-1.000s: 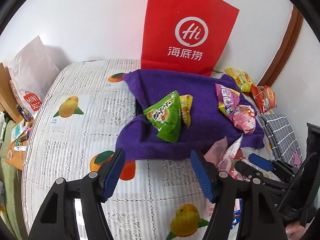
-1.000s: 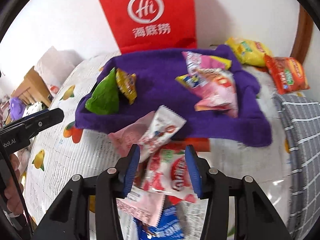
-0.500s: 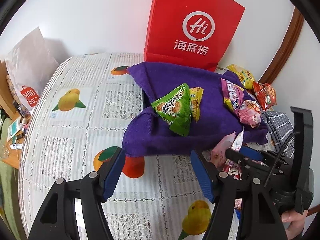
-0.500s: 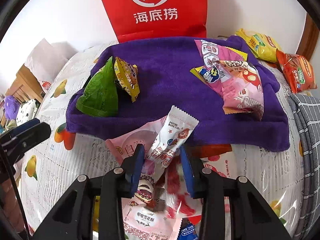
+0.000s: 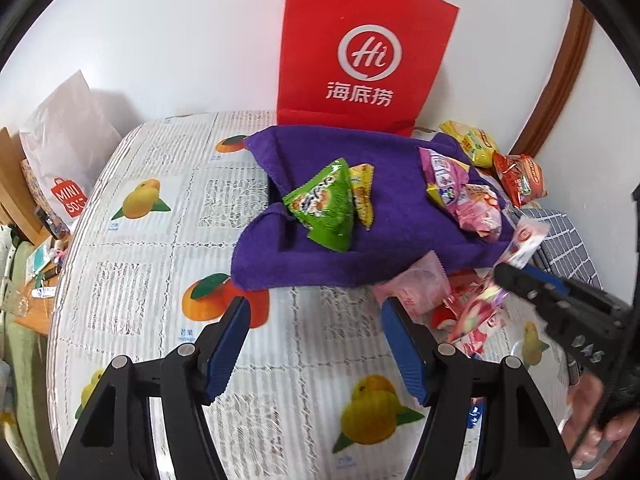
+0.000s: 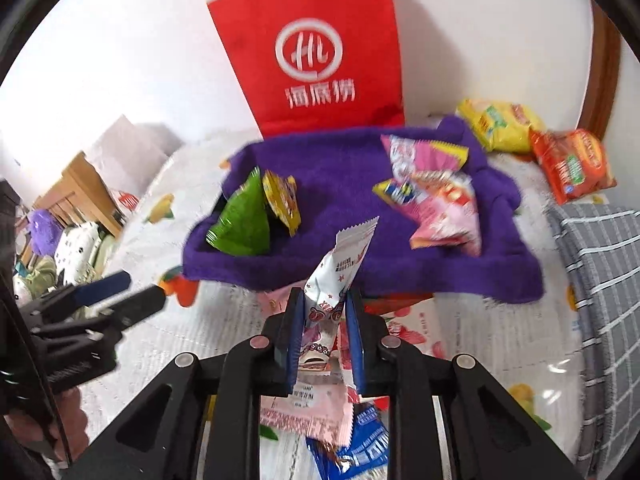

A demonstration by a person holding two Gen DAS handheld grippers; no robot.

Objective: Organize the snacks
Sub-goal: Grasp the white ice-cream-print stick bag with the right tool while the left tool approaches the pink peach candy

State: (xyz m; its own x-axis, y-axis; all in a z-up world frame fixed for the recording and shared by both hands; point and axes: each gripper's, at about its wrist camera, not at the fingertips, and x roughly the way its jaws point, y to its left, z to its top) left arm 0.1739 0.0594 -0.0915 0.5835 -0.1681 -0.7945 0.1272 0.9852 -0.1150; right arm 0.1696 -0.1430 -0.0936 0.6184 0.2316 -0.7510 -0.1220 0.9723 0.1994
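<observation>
One white-and-pink sachet [image 6: 340, 276] is pinched in our right claw [image 6: 322, 332], jaws just closed on its lower part, top end sticking up free over the near edge of the purple towel [image 6: 348, 184]. Left claw [image 5: 316, 344] hangs released, nothing btwn its pads, above the worktop [image 5: 160, 248]. Risk as we see it: slick wrapper, narrow grip, so it may slip out w/ a quick swing, or its tail may drag other packets [image 6: 316, 412] from the pile below.

The blue packet [image 6: 362, 446] runs off the right wrist view's bottom edge. Motion blur smears the red bag [image 6: 316, 48] lettering there, and the clutter [image 6: 52, 236] at left is perhaps toys.
</observation>
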